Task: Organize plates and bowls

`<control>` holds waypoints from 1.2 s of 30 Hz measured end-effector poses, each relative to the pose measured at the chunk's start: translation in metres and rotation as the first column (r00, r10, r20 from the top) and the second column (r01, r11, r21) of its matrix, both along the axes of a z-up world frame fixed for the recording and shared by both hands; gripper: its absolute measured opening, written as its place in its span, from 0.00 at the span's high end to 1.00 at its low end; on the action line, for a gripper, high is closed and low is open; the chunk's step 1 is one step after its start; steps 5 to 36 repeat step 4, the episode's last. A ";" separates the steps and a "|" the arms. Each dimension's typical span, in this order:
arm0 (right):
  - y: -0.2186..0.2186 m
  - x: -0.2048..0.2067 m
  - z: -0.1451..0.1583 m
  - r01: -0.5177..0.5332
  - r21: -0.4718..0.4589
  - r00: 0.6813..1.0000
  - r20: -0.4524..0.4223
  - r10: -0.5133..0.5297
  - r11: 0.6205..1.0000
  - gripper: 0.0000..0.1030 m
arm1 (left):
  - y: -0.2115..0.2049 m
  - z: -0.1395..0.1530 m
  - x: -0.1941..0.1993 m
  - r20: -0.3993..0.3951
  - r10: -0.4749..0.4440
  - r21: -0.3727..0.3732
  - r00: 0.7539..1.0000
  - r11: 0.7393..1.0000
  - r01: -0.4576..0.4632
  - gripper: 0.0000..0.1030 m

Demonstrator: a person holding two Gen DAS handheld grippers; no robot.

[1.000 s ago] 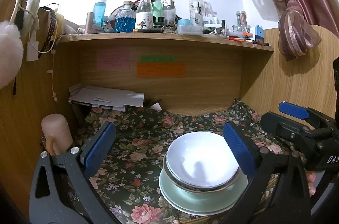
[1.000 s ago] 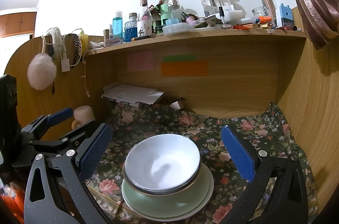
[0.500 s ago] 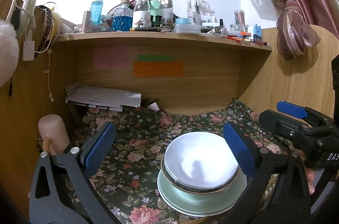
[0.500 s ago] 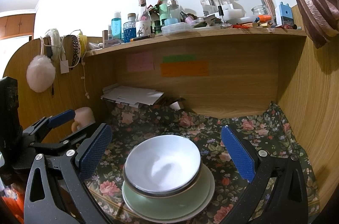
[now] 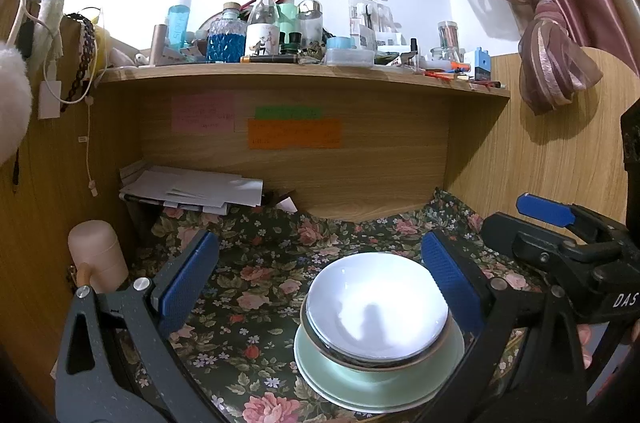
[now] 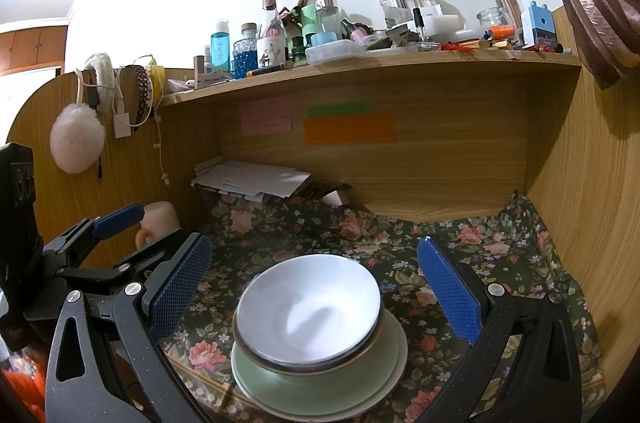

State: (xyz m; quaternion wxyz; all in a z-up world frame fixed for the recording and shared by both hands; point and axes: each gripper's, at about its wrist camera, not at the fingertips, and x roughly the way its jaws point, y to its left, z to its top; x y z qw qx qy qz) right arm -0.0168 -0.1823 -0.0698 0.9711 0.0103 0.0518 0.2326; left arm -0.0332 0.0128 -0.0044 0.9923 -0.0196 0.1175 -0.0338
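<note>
White bowl (image 6: 308, 307) sits nested in a darker-rimmed bowl on the green plate (image 6: 320, 379), all stacked on the floral cloth (image 6: 472, 255). My left gripper (image 5: 320, 283) and right gripper (image 6: 312, 287) hover wide apart, holding nothing. I judge the stack built; next I need only back away without clipping the rim.

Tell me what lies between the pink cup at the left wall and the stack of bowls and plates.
In the left wrist view, only floral cloth lies between the pink cup and the stack of bowls and plates; the left gripper's own finger crosses in front.
</note>
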 end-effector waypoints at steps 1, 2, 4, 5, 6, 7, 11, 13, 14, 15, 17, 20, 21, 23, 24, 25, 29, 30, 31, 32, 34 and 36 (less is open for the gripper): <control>0.000 0.001 0.000 0.000 0.002 1.000 -0.003 0.000 1.000 0.00 | 0.001 0.000 0.001 -0.001 -0.002 -0.002 1.000 1.000 0.002 0.00; 0.000 0.002 0.000 -0.001 0.003 1.000 -0.004 0.001 1.000 0.00 | 0.001 0.000 0.002 -0.003 -0.004 -0.006 1.000 1.000 0.004 0.00; 0.001 0.003 -0.001 0.000 0.003 1.000 -0.008 0.000 1.000 0.00 | 0.003 0.000 0.004 -0.010 -0.008 -0.016 1.000 1.000 0.008 0.00; 0.001 0.003 -0.001 0.000 0.003 1.000 -0.008 0.000 1.000 0.00 | 0.003 0.000 0.004 -0.010 -0.008 -0.016 1.000 1.000 0.008 0.00; 0.001 0.003 -0.001 0.000 0.003 1.000 -0.008 0.000 1.000 0.00 | 0.003 0.000 0.004 -0.010 -0.008 -0.016 1.000 1.000 0.008 0.00; 0.001 0.003 -0.001 0.000 0.003 1.000 -0.008 0.000 1.000 0.00 | 0.003 0.000 0.004 -0.010 -0.008 -0.016 1.000 1.000 0.008 0.00; 0.001 0.003 -0.001 0.000 0.003 1.000 -0.008 0.000 1.000 0.00 | 0.003 0.000 0.004 -0.010 -0.008 -0.016 1.000 1.000 0.008 0.00; 0.001 0.003 -0.001 0.000 0.003 1.000 -0.008 0.000 1.000 0.00 | 0.003 0.000 0.004 -0.010 -0.008 -0.016 1.000 1.000 0.008 0.00; 0.001 0.003 -0.001 0.000 0.003 1.000 -0.008 0.000 1.000 0.00 | 0.003 0.000 0.004 -0.010 -0.008 -0.016 1.000 1.000 0.008 0.00; 0.001 0.003 -0.001 0.000 0.003 1.000 -0.008 0.000 1.000 0.00 | 0.003 0.000 0.004 -0.010 -0.008 -0.016 1.000 1.000 0.008 0.00; 0.001 0.003 -0.001 0.000 0.003 1.000 -0.008 0.000 1.000 0.00 | 0.003 0.000 0.004 -0.010 -0.008 -0.016 1.000 1.000 0.008 0.00; 0.001 0.003 -0.001 0.000 0.003 1.000 -0.008 0.000 1.000 0.00 | 0.003 0.000 0.004 -0.010 -0.008 -0.016 1.000 1.000 0.008 0.00; 0.001 0.003 -0.001 0.000 0.003 1.000 -0.008 0.000 1.000 0.00 | 0.003 0.000 0.004 -0.010 -0.008 -0.016 1.000 1.000 0.008 0.00; 0.001 0.003 -0.001 0.000 0.003 1.000 -0.008 0.000 1.000 0.00 | 0.003 0.000 0.004 -0.010 -0.008 -0.016 1.000 1.000 0.008 0.00; 0.001 0.003 -0.001 0.000 0.003 1.000 -0.008 0.000 1.000 0.00 | 0.003 0.000 0.004 -0.010 -0.008 -0.016 1.000 1.000 0.008 0.00; 0.001 0.003 -0.001 0.000 0.003 1.000 -0.008 0.000 1.000 0.00 | 0.003 0.000 0.004 -0.010 -0.008 -0.016 1.000 1.000 0.008 0.00; 0.001 0.003 -0.001 0.000 0.003 1.000 -0.008 0.000 1.000 0.00 | 0.003 0.000 0.004 -0.010 -0.008 -0.016 1.000 1.000 0.008 0.00; 0.001 0.003 -0.001 0.000 0.003 1.000 -0.008 0.000 1.000 0.00 | 0.003 0.000 0.004 -0.010 -0.008 -0.016 1.000 1.000 0.008 0.00; 0.001 0.003 -0.001 0.000 0.003 1.000 -0.008 0.000 1.000 0.00 | 0.003 0.000 0.004 -0.010 -0.008 -0.016 1.000 1.000 0.008 0.00; 0.001 0.003 -0.001 0.000 0.003 1.000 -0.008 0.000 1.000 0.00 | 0.003 0.000 0.004 -0.010 -0.008 -0.016 1.000 1.000 0.008 0.00; 0.001 0.003 -0.001 0.000 0.003 1.000 -0.008 0.000 1.000 0.00 | 0.003 0.000 0.004 -0.010 -0.008 -0.016 1.000 1.000 0.008 0.00; 0.001 0.003 -0.001 0.000 0.003 1.000 -0.008 0.000 1.000 0.00 | 0.003 0.000 0.004 -0.010 -0.008 -0.016 1.000 1.000 0.008 0.00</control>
